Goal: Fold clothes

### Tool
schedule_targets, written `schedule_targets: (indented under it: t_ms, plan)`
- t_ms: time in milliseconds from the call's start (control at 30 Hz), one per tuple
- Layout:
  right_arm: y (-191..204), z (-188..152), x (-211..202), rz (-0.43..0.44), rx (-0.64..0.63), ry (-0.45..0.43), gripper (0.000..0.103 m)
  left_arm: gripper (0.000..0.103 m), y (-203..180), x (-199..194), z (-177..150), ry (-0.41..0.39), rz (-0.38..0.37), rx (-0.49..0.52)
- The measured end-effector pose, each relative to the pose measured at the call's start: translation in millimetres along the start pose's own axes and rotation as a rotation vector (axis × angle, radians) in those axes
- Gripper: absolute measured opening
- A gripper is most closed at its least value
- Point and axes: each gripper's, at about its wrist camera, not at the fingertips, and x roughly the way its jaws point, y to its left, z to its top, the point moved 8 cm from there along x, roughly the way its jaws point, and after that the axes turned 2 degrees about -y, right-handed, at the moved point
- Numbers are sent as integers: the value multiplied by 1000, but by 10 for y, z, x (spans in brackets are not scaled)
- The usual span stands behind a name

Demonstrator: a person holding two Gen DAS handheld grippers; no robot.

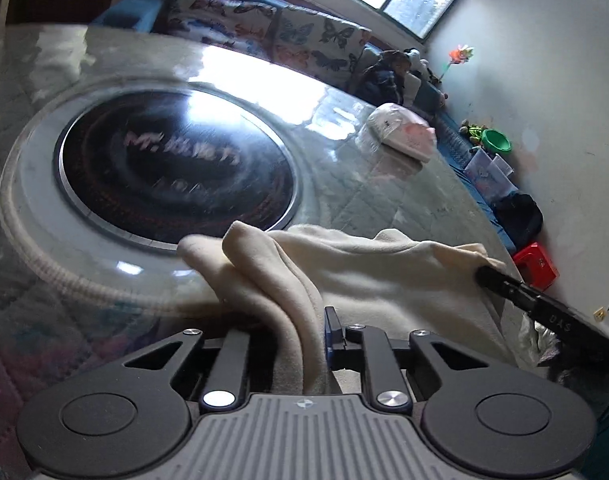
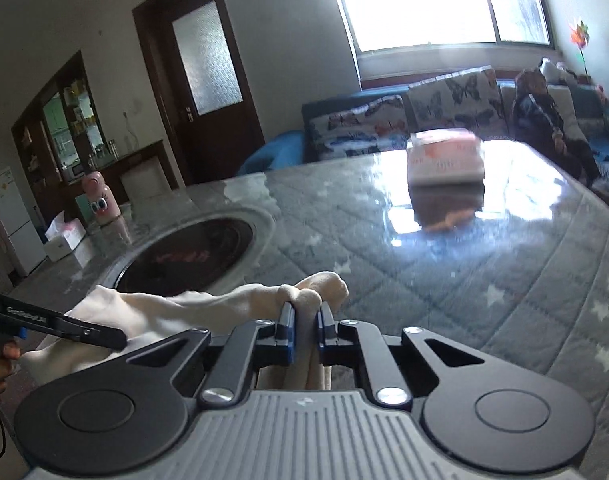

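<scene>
Both grippers pinch one cream garment (image 2: 208,308): the right gripper (image 2: 304,320) clamps a bunched fold ahead; the left gripper (image 1: 308,332) clamps its other edge above the worktop (image 2: 464,248).

The cream garment (image 2: 208,312) is soft, matt fleece-like cloth, lightly napped. Beneath it the counter (image 2: 444,264) shows a quilted star-print fabric under a glossy clear sheet, possibly glass. Left of the garment, a round black cooktop (image 1: 176,168) looks glassy, ringed in bright metal. The right tool (image 2: 304,320) is matt black plastic with polished metal pins.
</scene>
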Motion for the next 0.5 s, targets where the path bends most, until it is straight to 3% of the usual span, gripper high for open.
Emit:
schedule_targets:
  t_ms: [300, 500]
  plan:
    - [-365, 398, -231, -122, -31, -78, 9, 17, -628, 326, 369, -11, -54, 143]
    - [-774, 653, -271, -241, -42, -90, 9, 16, -991, 735, 598, 8, -96, 175]
